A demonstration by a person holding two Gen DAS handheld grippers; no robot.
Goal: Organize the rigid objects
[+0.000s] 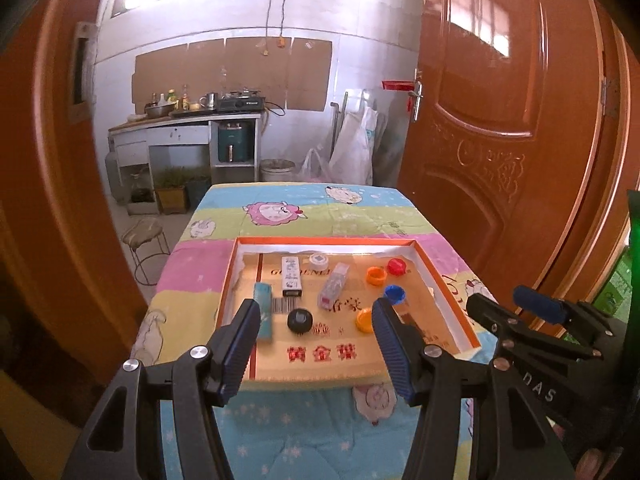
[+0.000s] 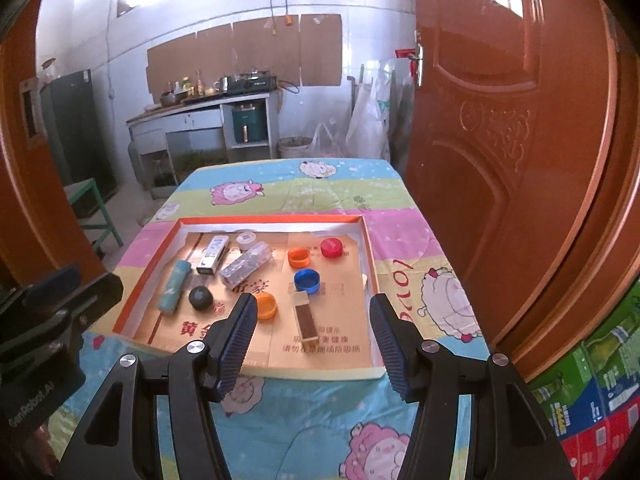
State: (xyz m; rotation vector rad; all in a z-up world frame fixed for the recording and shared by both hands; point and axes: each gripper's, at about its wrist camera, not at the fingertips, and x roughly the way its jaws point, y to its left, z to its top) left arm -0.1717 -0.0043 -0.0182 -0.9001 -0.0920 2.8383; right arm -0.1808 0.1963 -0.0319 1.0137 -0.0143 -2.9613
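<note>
Left wrist view: a table under a cartoon-sheep cloth (image 1: 288, 212) stands before a kitchen counter (image 1: 180, 120) and an orange door (image 1: 500, 120). The orange-rimmed tray (image 1: 444, 276) holds caps and small boxes; the right finger of the left gripper (image 1: 316, 340), fingers spread and empty, hides part of the tray.

Right wrist view: the right gripper (image 2: 314, 336) is spread and empty near the tray's near edge. The matchbox (image 2: 305, 316) lies lengthwise, near to far. The writing on the white box (image 2: 213, 254) is too blurred to read.
</note>
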